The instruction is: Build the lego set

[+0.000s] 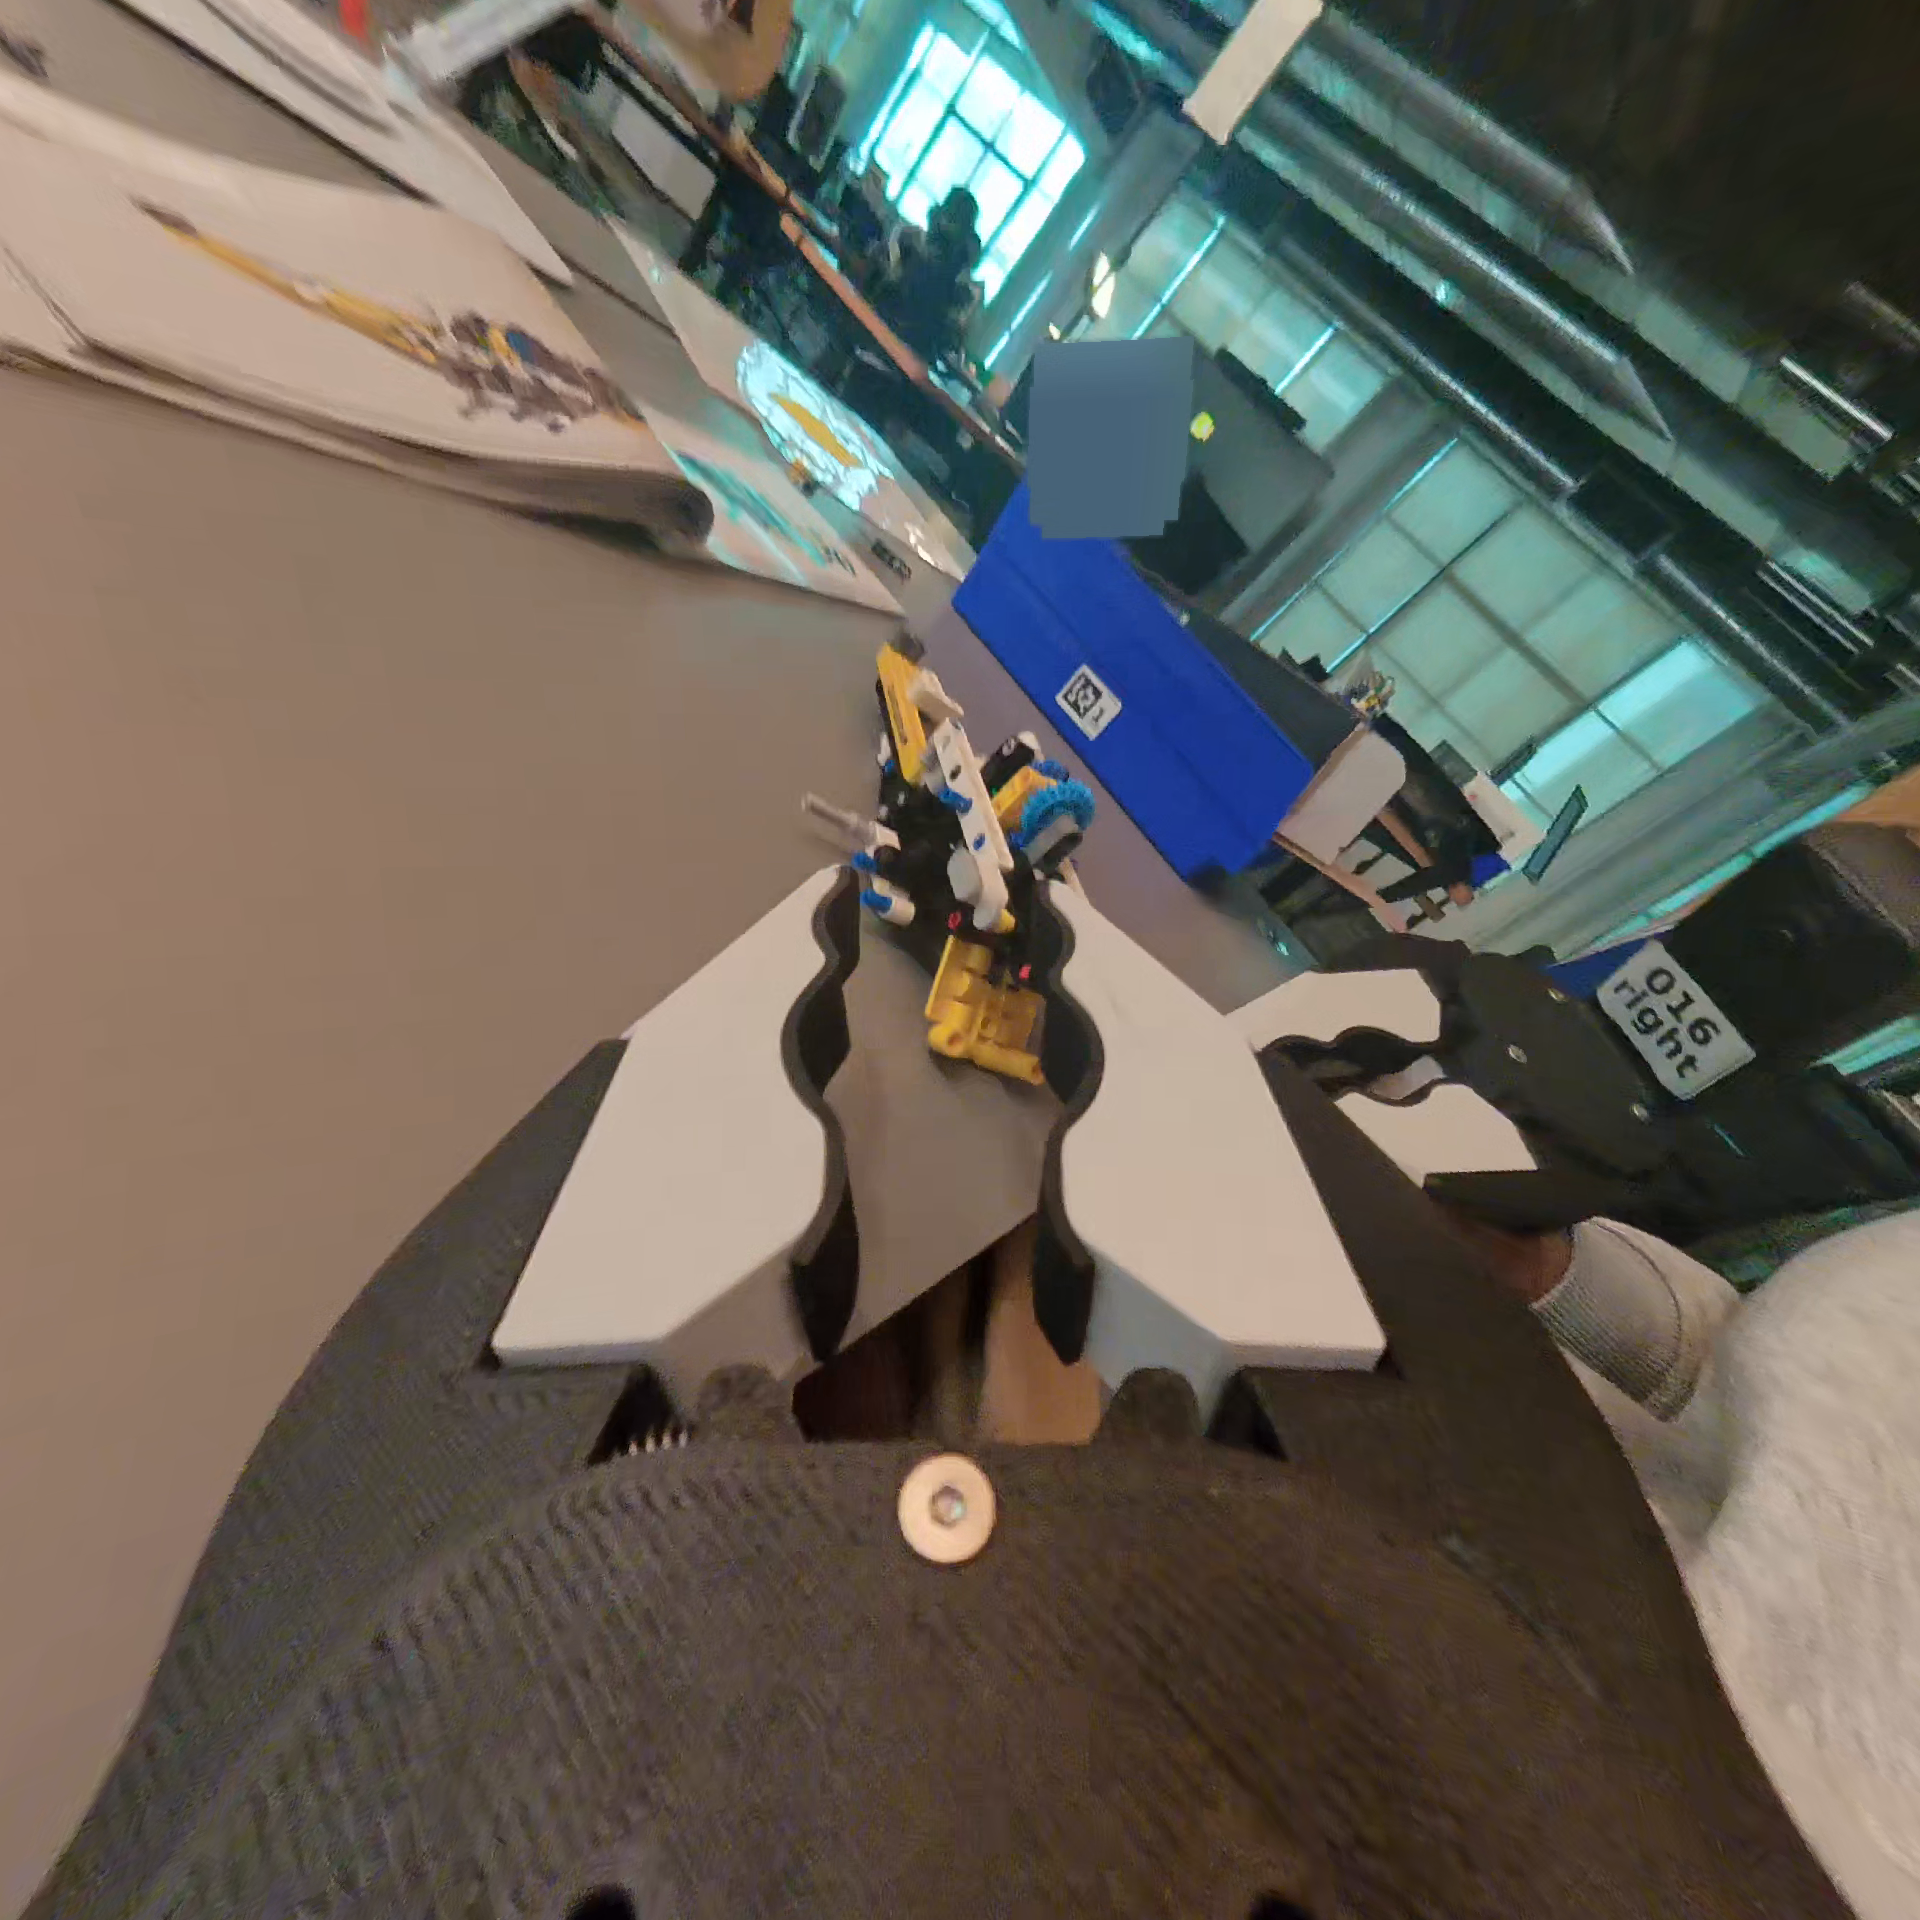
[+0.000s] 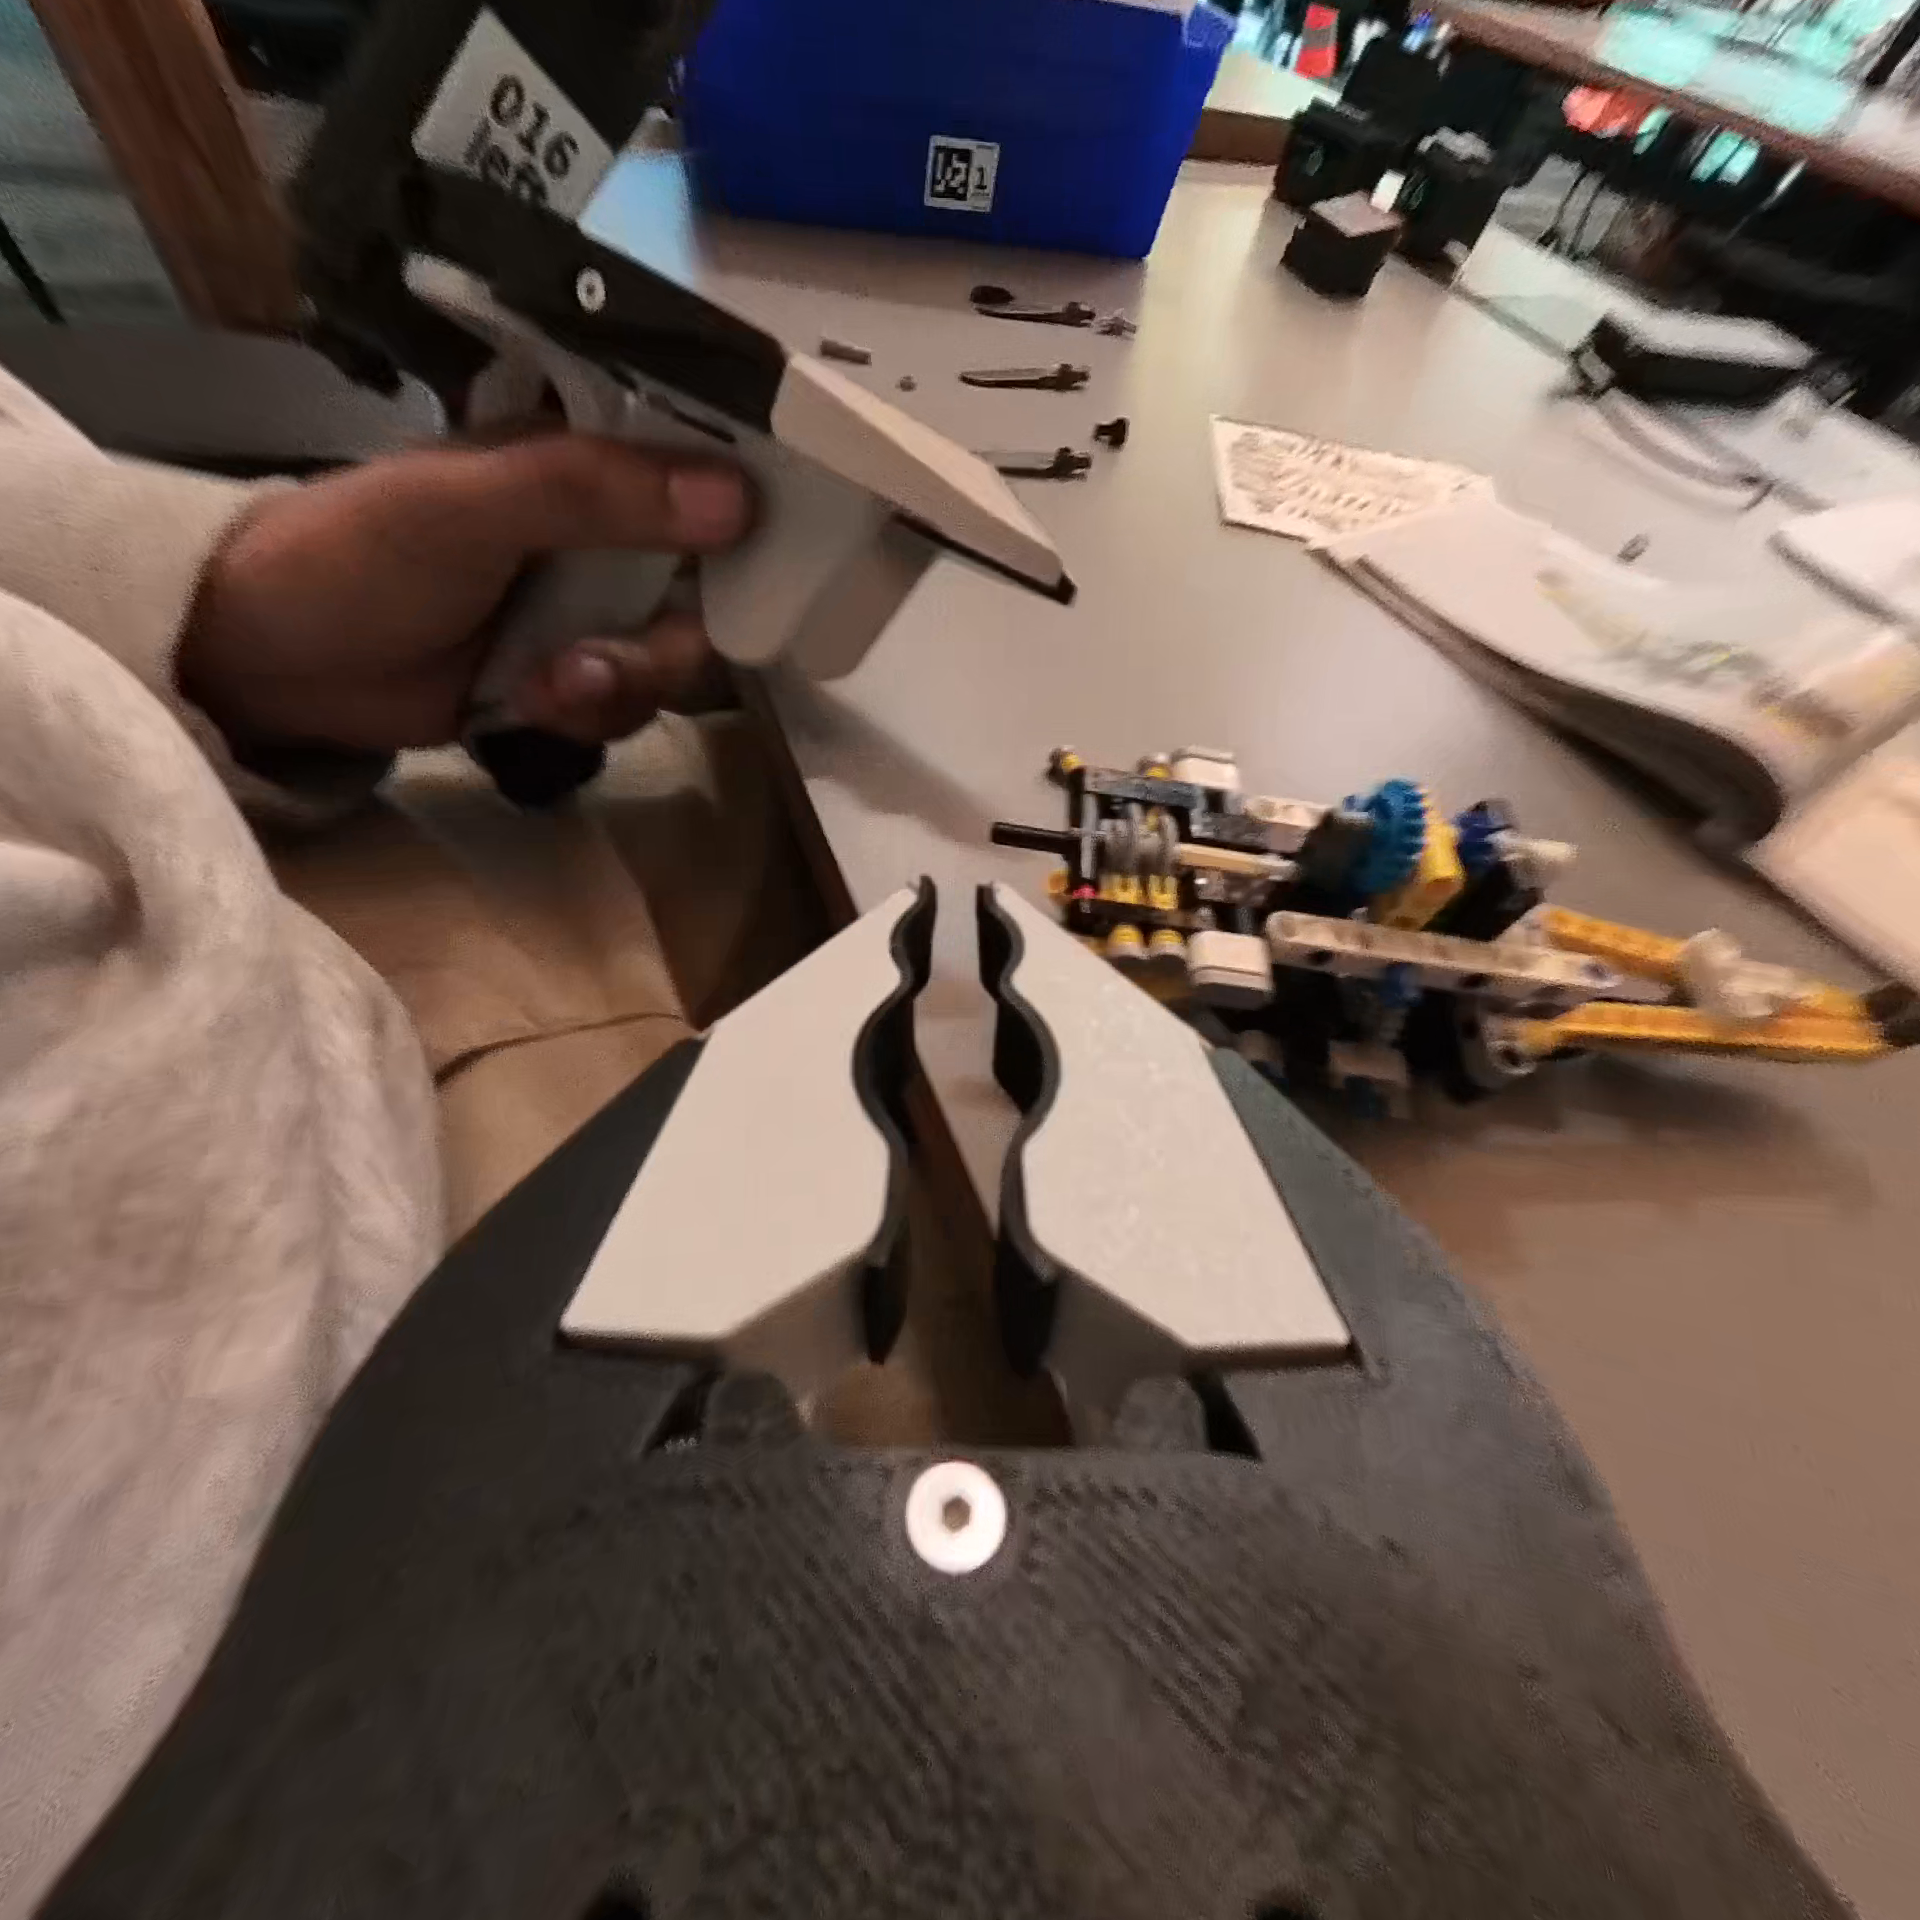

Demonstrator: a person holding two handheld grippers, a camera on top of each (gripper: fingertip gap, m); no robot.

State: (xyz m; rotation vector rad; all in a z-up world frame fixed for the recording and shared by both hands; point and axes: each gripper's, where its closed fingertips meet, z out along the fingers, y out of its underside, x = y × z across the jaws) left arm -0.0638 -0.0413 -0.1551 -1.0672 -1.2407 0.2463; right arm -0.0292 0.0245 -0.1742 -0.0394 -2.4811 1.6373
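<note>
Your left claw (image 1: pixel 951 914), parted and empty, sits just short of the half-built lego model (image 1: pixel 961 852) on the counter (image 1: pixel 312 831), its long axis running straight away; your right claw (image 2: pixel 951 904), nearly closed on nothing, has it ahead-right.

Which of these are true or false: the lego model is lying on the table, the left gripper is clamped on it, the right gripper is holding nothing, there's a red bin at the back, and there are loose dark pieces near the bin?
1. The lego model lies on the table. True.
2. The left gripper is clamped on the model. False: its fingers stand apart and the model lies ahead of them, ungripped.
3. The right gripper holds nothing. True: only a narrow empty gap shows between its fingers.
4. A red bin stands at the back. False: the bin is blue.
5. Loose dark pieces lie on the table near the bin. True.
</note>
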